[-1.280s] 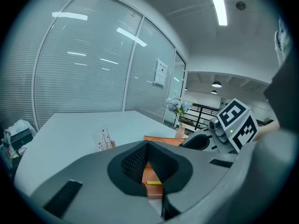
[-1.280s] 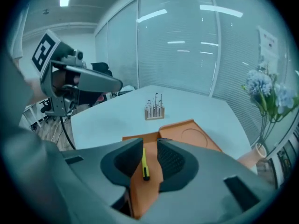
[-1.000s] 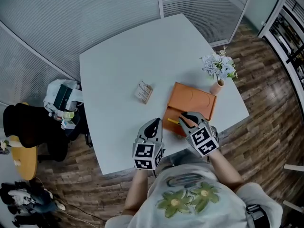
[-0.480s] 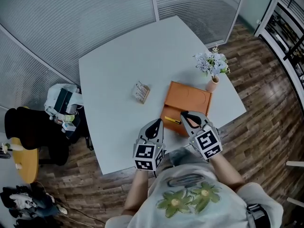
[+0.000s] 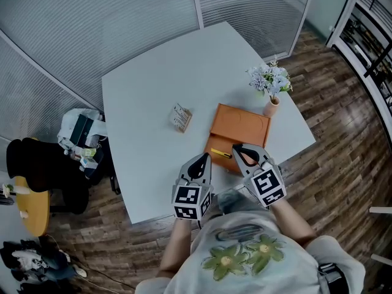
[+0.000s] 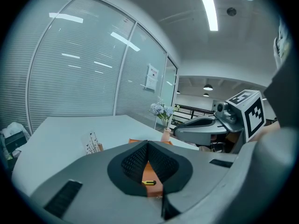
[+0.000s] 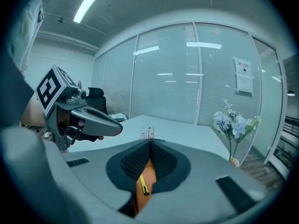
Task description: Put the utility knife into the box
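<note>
The orange box is seen lying open on the white table, close to the table's near right edge, with its lid laid back flat on the far side. The yellow utility knife is found inside the near half of the box, laid flat and slanted across it.

The right gripper is held over the near right part of the box, just beside one end of the knife. Its jaws are pressed together and nothing is gripped between them. In the right gripper view, the knife and a strip of the orange box are glimpsed below the closed pads.

The left gripper is held over the table's near edge, just left of the box and apart from it. Its jaws are likewise brought together at the tips, with nothing caught between them. The knife is seen beyond them in the left gripper view. The two grippers are kept side by side, near each other but not touching.

A vase of pale flowers is set just beyond the far right corner of the box. A small packet is placed on the table to the left of the box, well apart from both grippers. A bag is seen beside the table's left edge.
</note>
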`<state>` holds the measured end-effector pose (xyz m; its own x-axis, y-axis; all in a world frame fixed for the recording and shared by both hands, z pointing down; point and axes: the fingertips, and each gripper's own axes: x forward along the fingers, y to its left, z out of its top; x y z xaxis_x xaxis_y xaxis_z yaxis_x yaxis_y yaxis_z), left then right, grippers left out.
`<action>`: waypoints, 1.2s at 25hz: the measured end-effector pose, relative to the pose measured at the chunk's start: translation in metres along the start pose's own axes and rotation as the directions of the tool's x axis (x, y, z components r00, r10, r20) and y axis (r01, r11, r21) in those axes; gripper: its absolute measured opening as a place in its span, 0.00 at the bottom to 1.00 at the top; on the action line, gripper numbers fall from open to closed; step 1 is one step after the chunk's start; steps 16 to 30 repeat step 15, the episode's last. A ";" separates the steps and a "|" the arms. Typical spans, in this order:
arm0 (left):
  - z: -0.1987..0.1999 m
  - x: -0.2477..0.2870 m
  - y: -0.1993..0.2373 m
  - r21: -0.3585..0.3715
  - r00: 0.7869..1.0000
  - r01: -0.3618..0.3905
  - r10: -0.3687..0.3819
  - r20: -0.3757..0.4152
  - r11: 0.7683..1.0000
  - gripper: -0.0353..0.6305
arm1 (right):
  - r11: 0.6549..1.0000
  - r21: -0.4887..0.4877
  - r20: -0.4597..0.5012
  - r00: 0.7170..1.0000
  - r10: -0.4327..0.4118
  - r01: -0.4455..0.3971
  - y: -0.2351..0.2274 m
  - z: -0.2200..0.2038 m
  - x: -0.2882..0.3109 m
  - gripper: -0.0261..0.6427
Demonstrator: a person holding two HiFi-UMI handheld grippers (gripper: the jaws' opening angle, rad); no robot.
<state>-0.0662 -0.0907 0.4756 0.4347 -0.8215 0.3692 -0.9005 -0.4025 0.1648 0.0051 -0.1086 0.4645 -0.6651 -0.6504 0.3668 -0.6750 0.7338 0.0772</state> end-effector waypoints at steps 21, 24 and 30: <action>-0.006 -0.004 -0.005 -0.003 1.000 -0.011 0.010 -0.008 1.000 0.05 | 1.000 0.010 -0.016 1.000 -0.009 0.009 -0.001 -0.012 -0.009 0.04; -0.006 -0.004 -0.005 -0.003 1.000 -0.011 0.010 -0.008 1.000 0.05 | 1.000 0.010 -0.016 1.000 -0.009 0.009 -0.001 -0.012 -0.009 0.04; -0.006 -0.004 -0.005 -0.003 1.000 -0.011 0.010 -0.008 1.000 0.05 | 1.000 0.010 -0.016 1.000 -0.009 0.009 -0.001 -0.012 -0.009 0.04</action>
